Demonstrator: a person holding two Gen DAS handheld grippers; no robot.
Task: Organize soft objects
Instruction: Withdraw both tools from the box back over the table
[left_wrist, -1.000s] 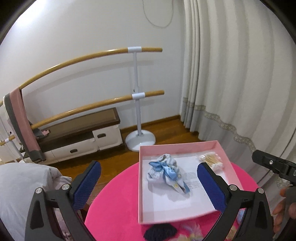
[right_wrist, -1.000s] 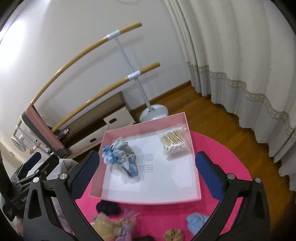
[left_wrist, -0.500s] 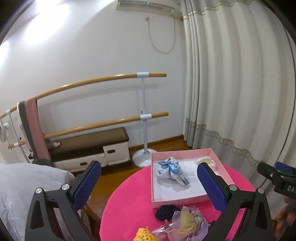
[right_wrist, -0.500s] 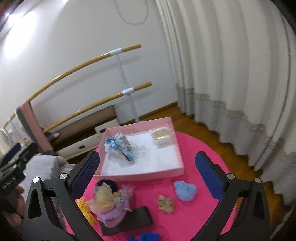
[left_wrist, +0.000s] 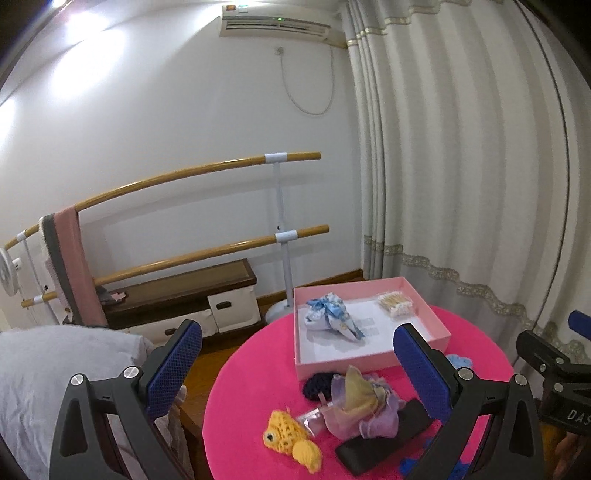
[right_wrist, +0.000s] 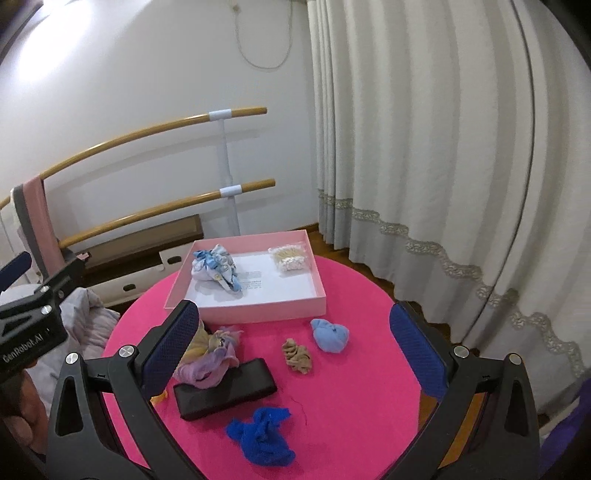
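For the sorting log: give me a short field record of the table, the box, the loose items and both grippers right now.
surface: round pink table
box: pink box, open, at the table's far side
in box: blue-white cloth bundle; pack of cotton swabs
loose on table: light blue cloth; tan scrunchie; royal blue cloth; purple organza piece; black band; yellow crochet fish
left gripper: jaws open, empty
right gripper: jaws open, empty

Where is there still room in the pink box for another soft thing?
The pink box has bare white floor along its near wall and between the blue-and-white bundle and the cotton swabs. The far corners are taken.
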